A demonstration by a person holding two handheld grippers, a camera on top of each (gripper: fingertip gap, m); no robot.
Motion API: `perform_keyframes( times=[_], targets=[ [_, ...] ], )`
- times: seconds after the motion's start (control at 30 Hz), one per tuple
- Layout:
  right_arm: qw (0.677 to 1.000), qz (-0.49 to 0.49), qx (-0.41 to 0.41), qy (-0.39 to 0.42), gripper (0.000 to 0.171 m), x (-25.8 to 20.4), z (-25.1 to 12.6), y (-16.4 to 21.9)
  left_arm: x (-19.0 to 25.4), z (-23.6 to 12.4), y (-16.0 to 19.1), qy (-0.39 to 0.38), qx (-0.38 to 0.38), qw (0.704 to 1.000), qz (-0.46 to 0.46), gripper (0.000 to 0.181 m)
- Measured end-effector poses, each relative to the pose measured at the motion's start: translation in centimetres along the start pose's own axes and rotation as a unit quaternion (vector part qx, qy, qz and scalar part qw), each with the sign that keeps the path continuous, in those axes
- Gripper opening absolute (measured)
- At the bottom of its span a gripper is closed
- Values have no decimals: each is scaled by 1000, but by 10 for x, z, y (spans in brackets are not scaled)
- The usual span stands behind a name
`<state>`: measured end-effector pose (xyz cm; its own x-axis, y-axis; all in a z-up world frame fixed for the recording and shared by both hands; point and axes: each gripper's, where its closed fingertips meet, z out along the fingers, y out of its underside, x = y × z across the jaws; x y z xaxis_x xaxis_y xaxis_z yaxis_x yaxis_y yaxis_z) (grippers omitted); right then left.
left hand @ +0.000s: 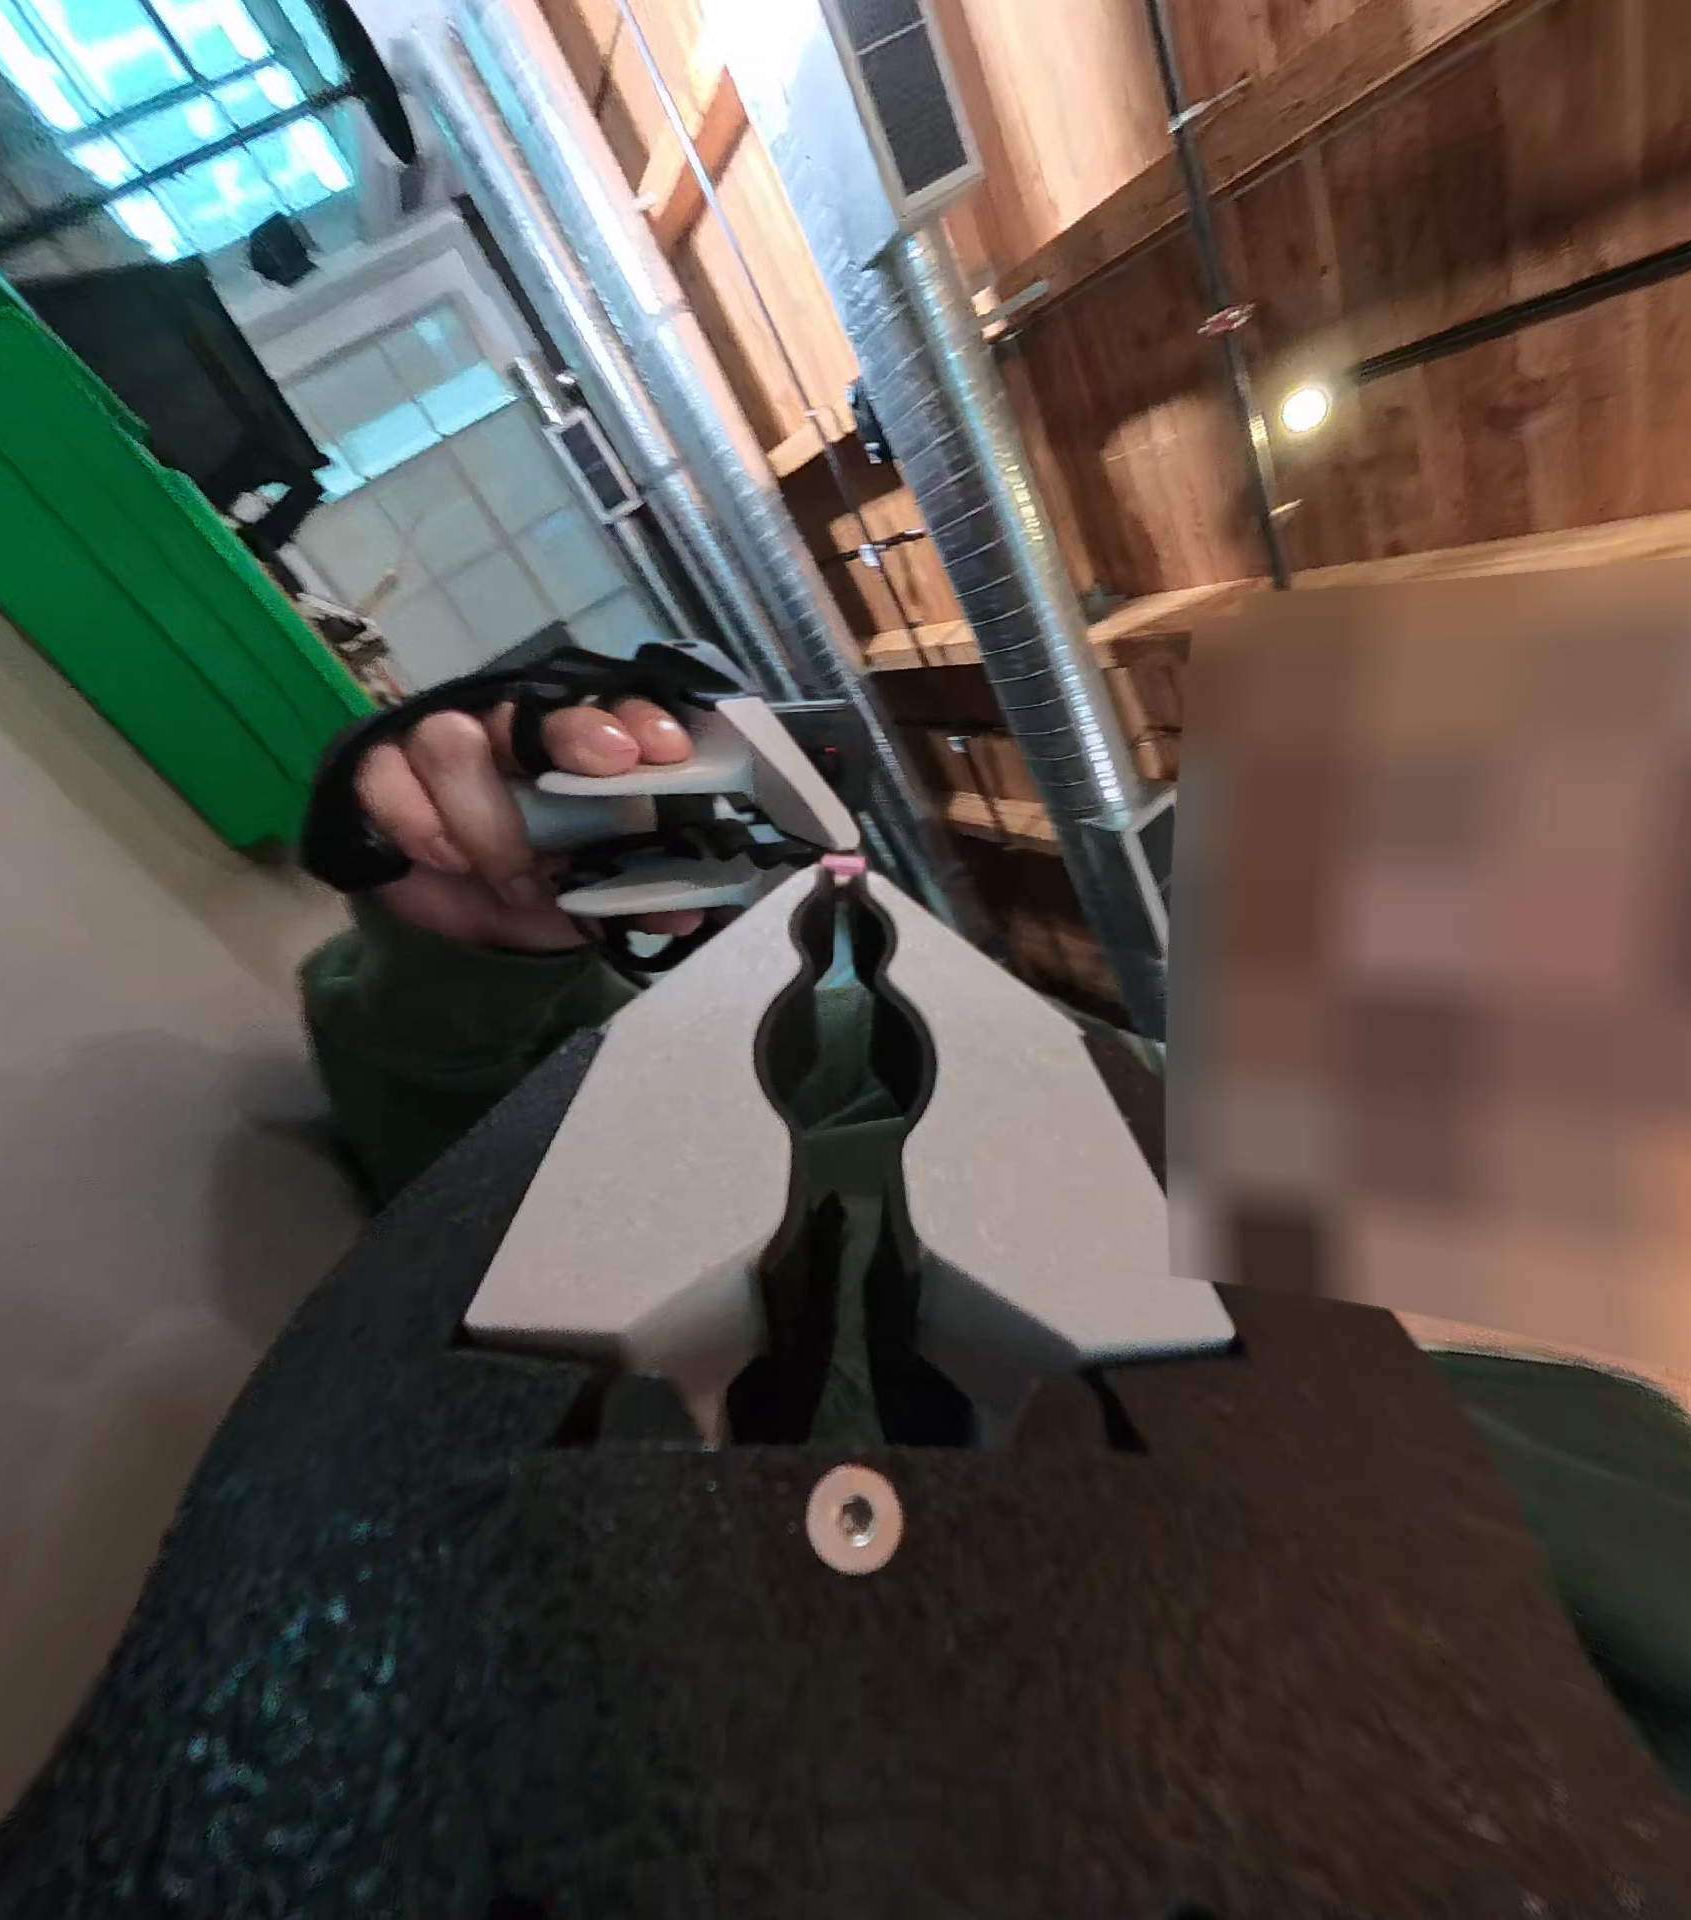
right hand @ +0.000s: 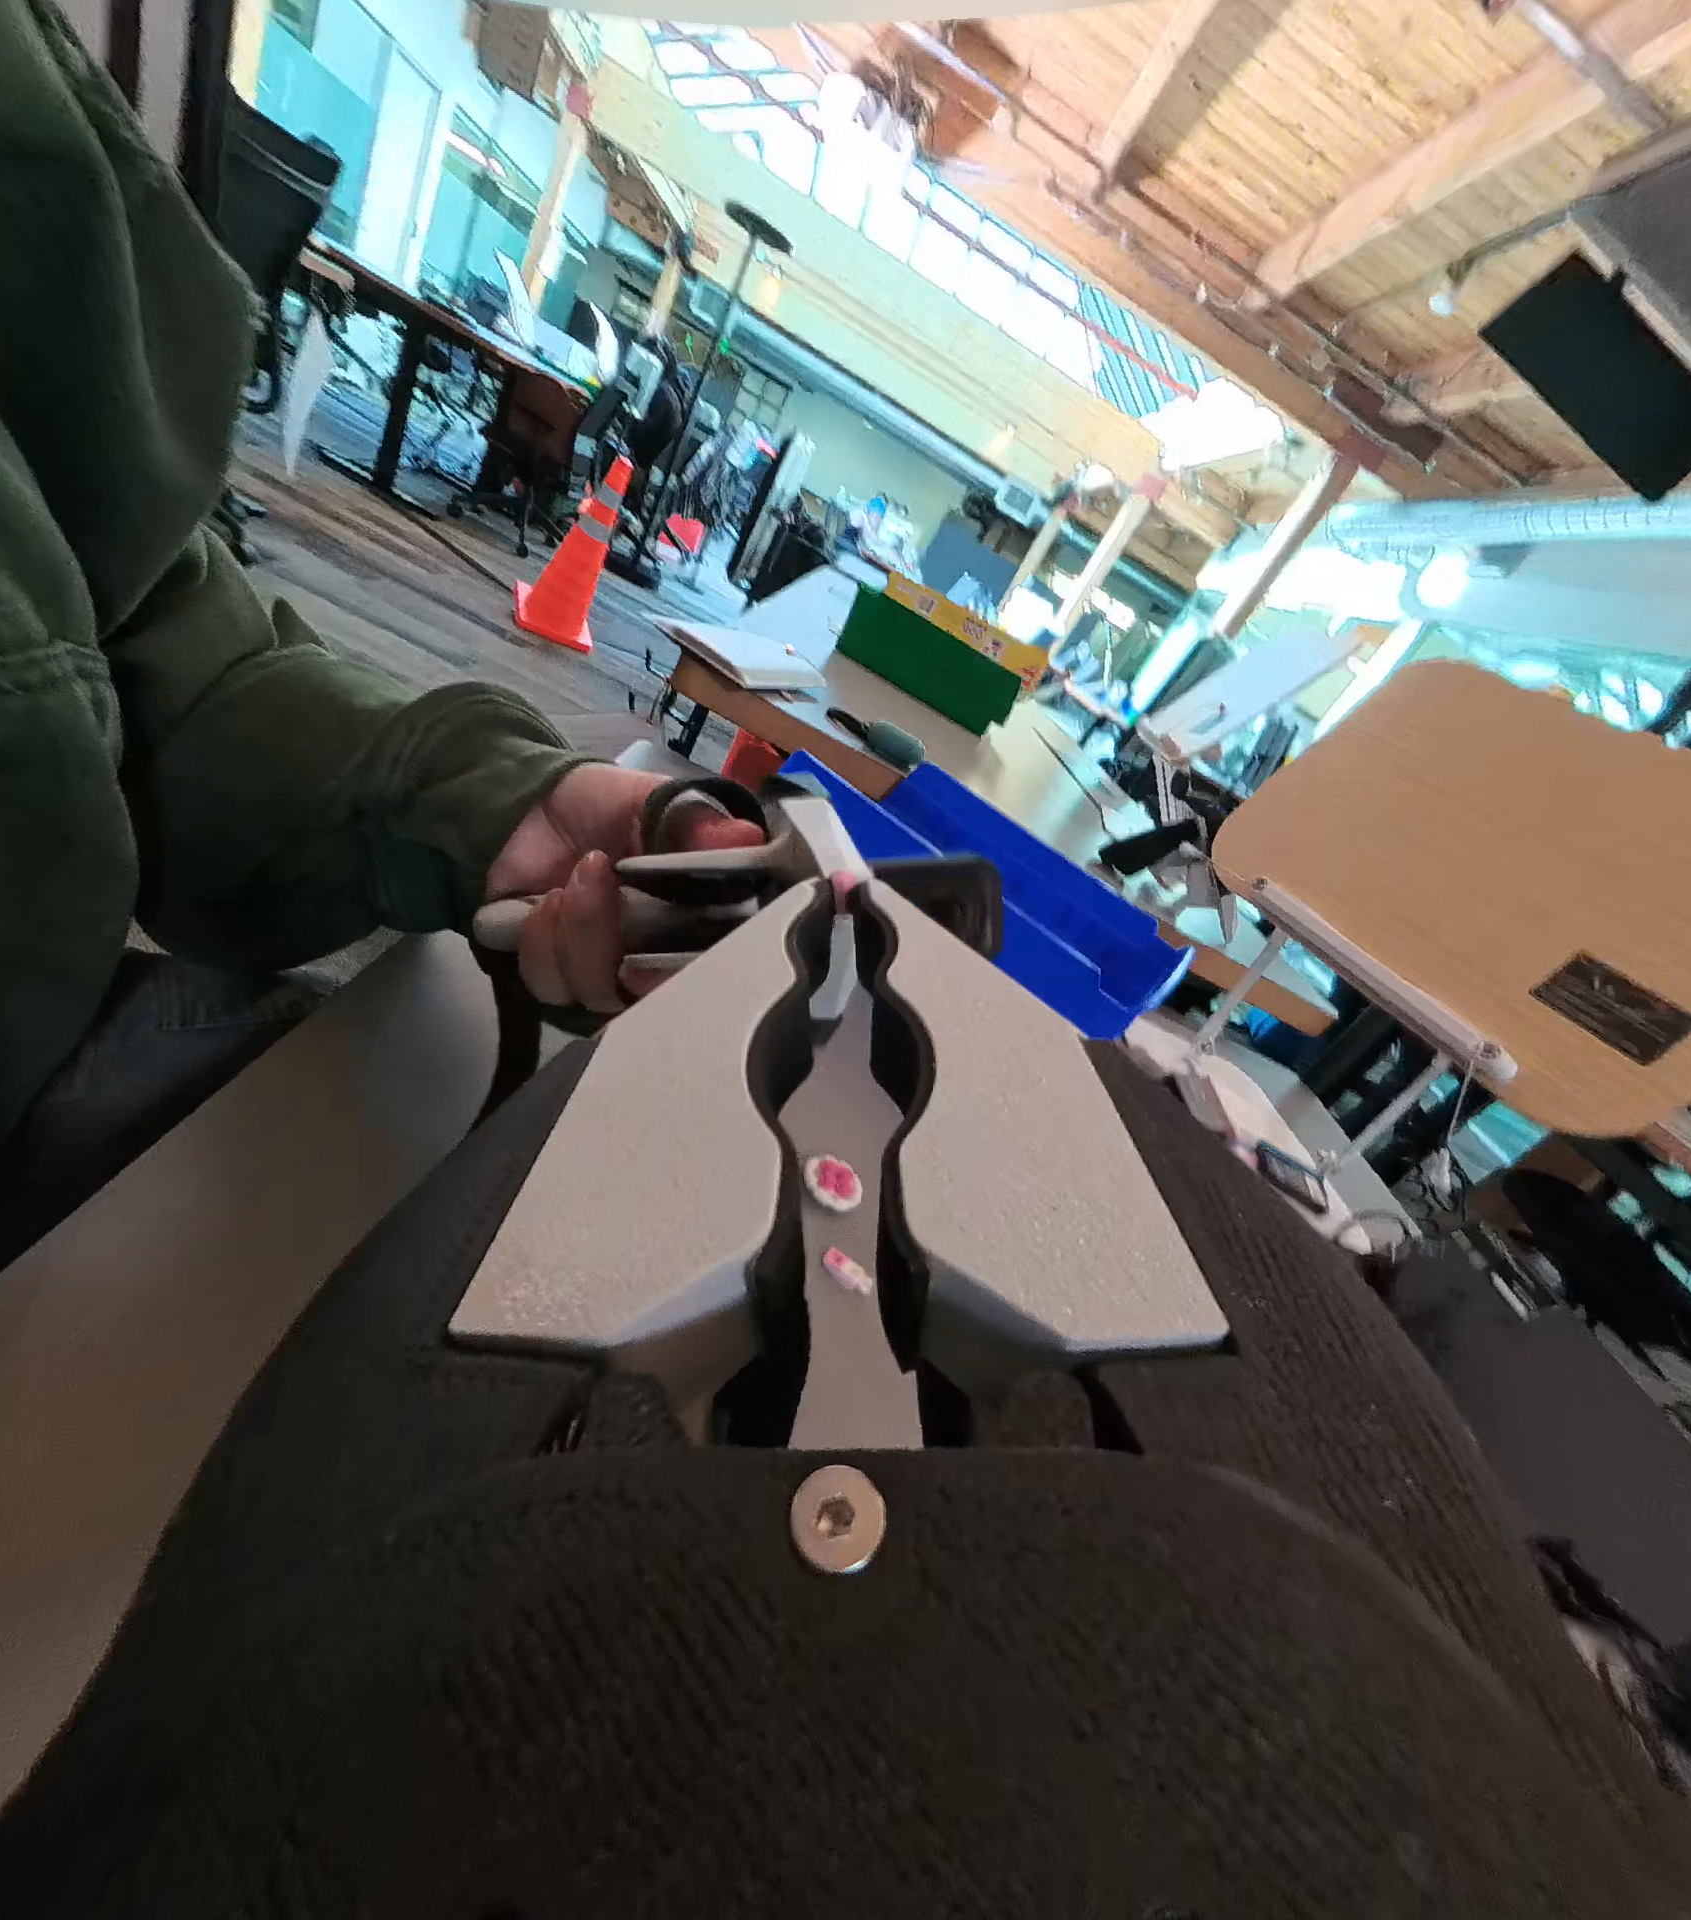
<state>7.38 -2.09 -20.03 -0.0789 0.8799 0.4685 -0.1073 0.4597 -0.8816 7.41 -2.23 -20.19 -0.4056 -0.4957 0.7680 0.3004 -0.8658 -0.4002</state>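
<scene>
Both grippers are meeting tip to tip: left gripper (left hand: 841, 883) and right gripper (right hand: 843, 896) are each pinching the same tiny pink piece (left hand: 842, 862), jaws nearly closed.

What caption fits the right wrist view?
Two hand-held gripper tips meet on a small pink piece above a table, orange cone behind.

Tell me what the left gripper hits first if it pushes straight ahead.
The left gripper meets the small pink piece at its tips, pinched with the right gripper. Depth beyond is unclear.
</scene>
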Motion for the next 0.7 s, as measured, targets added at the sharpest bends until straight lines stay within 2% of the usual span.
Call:
perform_keyframes(
  times=[0.03,0.1,0.13,0.2,0.3,0.47,0.57,0.63,0.7],
  targets=[
    [999,-4,-31,15,3,5,0,6,-3,-2,-3,-22,6,1000,20,1],
    [990,-43,-128,38,25,10,0,25,-16,-10,-10,-98,12,991,86,0],
    [981,-66,-180,42,28,10,0,34,-22,-14,-13,-139,8,983,118,0],
    [954,-118,-270,47,24,10,-1,50,-29,-20,-15,-197,-6,966,165,0],
    [910,-197,-362,50,17,11,1,67,-37,-24,-13,-247,-31,949,193,0],
    [867,-257,-425,42,2,12,3,75,-46,-28,-9,-279,-48,939,195,0],
    [850,-263,-456,37,1,12,1,78,-49,-29,-9,-288,-55,935,198,0],
    [851,-220,-477,25,1,9,-1,84,-53,-31,-7,-314,-78,915,240,0],
    [863,-155,-481,-10,1,4,-2,90,-59,-34,-4,-354,-123,867,329,0]
  ],
)
